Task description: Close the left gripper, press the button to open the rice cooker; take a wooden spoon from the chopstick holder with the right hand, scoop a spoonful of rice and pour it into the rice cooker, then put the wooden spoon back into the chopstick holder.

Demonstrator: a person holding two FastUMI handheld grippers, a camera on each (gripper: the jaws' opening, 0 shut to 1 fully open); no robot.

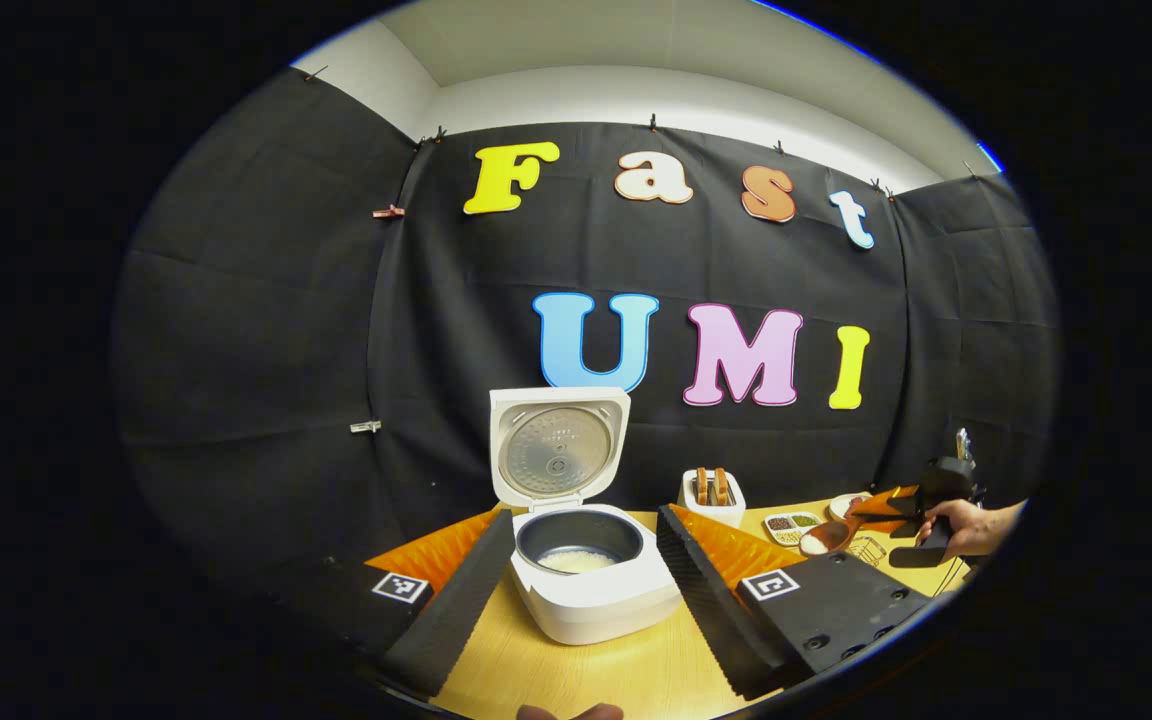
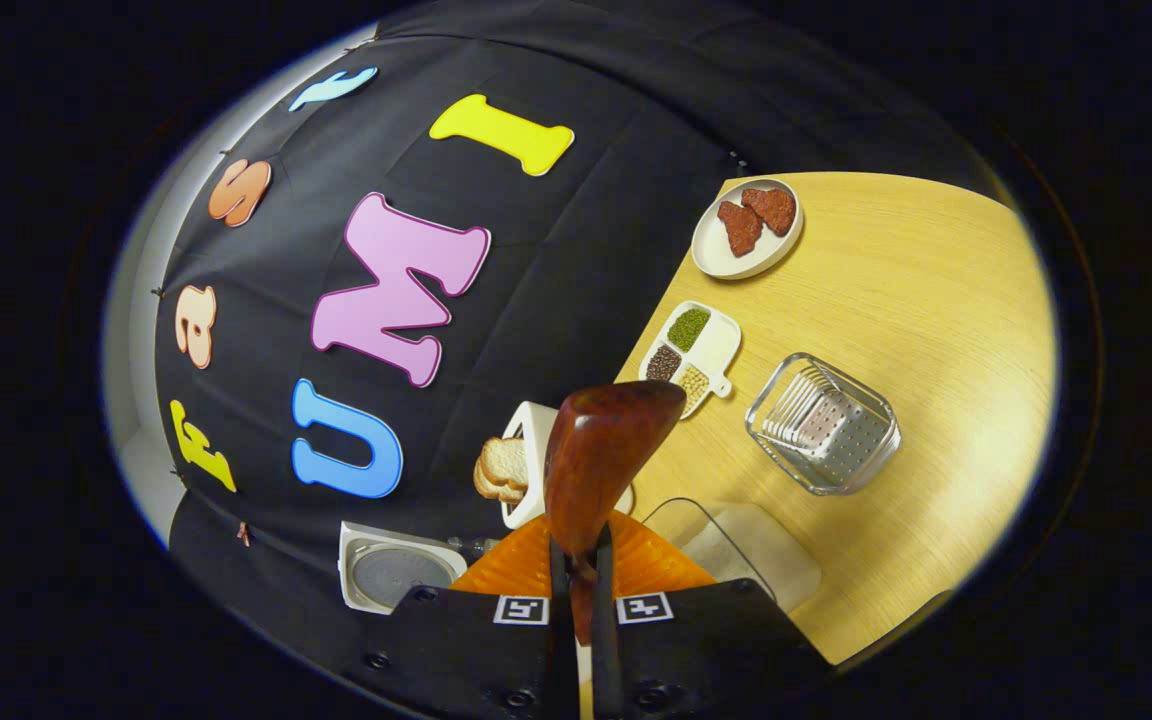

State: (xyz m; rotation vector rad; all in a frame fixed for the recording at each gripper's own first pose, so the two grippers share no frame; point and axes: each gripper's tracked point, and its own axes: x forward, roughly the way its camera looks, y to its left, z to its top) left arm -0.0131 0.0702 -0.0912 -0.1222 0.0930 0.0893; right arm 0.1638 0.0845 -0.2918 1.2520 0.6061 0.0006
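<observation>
At lower centre of the left gripper view, the white rice cooker (image 1: 591,580) sits lid-up on the pale wooden counter (image 1: 626,670), between the left hand-held gripper (image 1: 586,570)'s wide-spread fingers. The right hand-held gripper (image 2: 581,590) is clamped on a dark wooden spoon (image 2: 601,460), at bottom centre of the right gripper view.

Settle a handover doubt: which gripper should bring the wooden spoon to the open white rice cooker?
Right: the right gripper clamps the brown wooden spoon; the left gripper is open, empty, facing the white rice cooker.
</observation>
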